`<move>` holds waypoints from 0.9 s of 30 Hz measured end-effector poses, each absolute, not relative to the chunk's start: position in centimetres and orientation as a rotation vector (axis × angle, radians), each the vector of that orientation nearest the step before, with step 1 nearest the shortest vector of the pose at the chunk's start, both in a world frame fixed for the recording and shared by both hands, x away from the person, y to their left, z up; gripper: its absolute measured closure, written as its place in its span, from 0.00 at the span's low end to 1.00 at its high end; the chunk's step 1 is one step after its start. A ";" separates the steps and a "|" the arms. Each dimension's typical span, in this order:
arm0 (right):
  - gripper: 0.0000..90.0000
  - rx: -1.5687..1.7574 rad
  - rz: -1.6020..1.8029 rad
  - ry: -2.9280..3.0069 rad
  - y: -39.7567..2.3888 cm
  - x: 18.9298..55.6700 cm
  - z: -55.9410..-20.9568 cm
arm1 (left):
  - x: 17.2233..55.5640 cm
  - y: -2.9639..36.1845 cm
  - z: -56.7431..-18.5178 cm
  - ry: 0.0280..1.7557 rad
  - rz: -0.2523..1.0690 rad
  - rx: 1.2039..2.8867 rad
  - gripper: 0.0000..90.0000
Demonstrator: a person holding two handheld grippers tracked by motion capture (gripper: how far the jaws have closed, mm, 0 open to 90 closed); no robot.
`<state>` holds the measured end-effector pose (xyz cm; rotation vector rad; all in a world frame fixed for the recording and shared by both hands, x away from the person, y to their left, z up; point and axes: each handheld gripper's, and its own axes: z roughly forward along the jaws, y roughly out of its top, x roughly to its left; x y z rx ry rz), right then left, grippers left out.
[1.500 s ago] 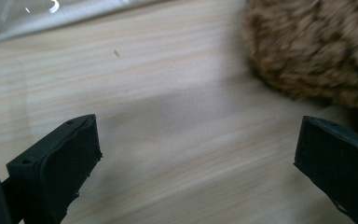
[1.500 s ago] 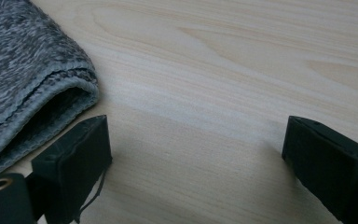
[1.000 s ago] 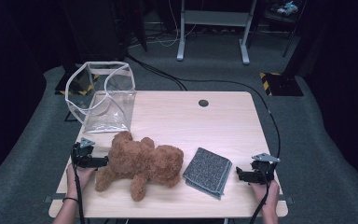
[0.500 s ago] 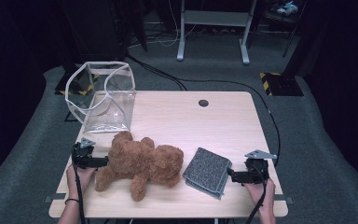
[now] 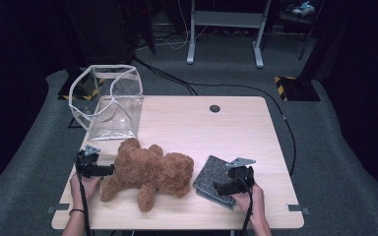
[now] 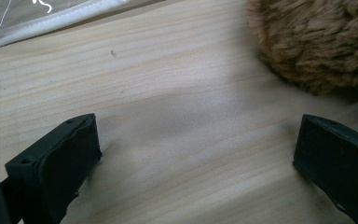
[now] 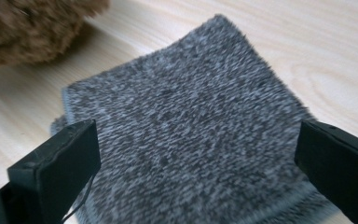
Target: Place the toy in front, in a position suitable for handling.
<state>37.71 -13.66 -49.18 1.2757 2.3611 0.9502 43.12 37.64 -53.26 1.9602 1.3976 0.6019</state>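
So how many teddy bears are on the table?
1. The brown teddy bear lies on its side near the front of the table, between the left gripper and the folded grey cloth.

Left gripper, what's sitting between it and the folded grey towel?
In the high view, the brown teddy bear lies on the table between the left gripper and the folded grey towel. The right gripper hovers over that towel.

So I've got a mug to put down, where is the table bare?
The far right stretch of the table, around the round hole, is bare. The near edge is crowded: teddy bear, folded grey cloth and both grippers. The clear bag fills the far left corner.
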 end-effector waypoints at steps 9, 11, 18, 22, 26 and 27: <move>0.15 1.264 0.871 2.397 -12.9 38.3 -50.4 | 43.1 37.6 -53.2 1.399 0.603 1.960 0.00; 0.21 1.246 0.846 2.391 -12.7 38.3 -50.8 | 43.1 37.6 -53.2 1.399 0.604 1.960 0.00; 0.47 1.234 0.853 2.404 -12.7 37.9 -51.0 | 43.1 37.6 -53.3 1.398 0.605 1.960 0.00; 0.65 1.229 0.866 2.407 -13.0 37.7 -50.9 | 43.1 37.6 -53.3 1.400 0.606 1.956 0.00; 0.81 1.238 0.884 2.406 -13.2 37.5 -50.8 | 43.1 37.6 -53.3 1.400 0.607 1.958 0.00; 0.83 1.230 0.883 2.408 -13.3 37.5 -50.8 | 43.1 37.6 -53.3 1.400 0.607 1.957 0.00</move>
